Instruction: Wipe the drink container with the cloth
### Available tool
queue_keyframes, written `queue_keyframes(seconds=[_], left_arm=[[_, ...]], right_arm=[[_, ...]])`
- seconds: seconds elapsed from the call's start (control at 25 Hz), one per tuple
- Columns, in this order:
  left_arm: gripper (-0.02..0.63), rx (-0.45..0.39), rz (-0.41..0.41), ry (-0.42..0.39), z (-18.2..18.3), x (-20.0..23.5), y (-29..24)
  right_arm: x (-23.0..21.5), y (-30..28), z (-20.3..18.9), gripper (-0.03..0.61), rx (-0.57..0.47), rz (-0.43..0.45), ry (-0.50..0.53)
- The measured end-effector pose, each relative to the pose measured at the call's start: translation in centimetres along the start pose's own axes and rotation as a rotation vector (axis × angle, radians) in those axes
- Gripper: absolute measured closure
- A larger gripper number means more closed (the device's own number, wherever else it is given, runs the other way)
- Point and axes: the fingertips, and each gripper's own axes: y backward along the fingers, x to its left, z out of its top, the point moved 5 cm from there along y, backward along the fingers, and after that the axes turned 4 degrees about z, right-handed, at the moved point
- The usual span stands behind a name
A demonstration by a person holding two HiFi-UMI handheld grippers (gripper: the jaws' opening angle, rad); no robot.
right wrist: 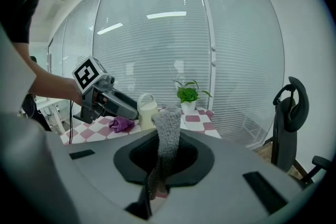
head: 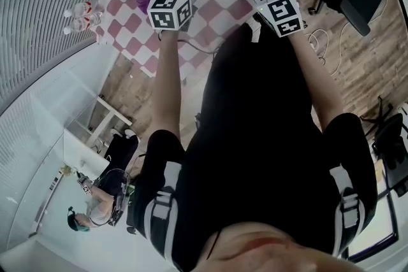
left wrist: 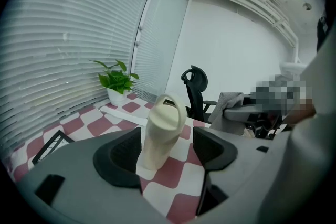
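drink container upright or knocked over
Upright: the drink container stands on its base on the checked table, handle loop on top.

The drink container between the left gripper's jaws is plain cream, lid and loop handle alike. That gripper's body is pale grey and its jaw pads are black. Beneath it, the tablecloth is chequered dark red and white. Ahead of it to the left, a plant has bright green leaves in a white pot. Ahead to the right stands a black office chair. The cloth pinched in the right gripper is grey with a fine knitted mesh pattern. Left of that gripper lies a purple rag. The marker cube on each gripper bears black-and-white squares.
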Motion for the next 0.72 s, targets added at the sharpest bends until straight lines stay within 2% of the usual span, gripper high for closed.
queue_keyframes(seconds=[0.24,0.4,0.72], left_arm=[[0.31,-0.036,0.052,0.049,-1.1,-0.6,3.2],[0.316,-0.101,0.095,0.104,-1.0,-2.6,5.8],[0.43,-0.223,0.19,0.179,-1.5,-9.9,11.1]], right_arm=[[0.2,1.6,0.6,0.534,-0.014,0.018,-0.003],[0.2,2.9,-0.1,0.534,-0.005,0.056,-0.015],[0.8,8.4,0.0,0.535,-0.062,0.149,-0.01]])
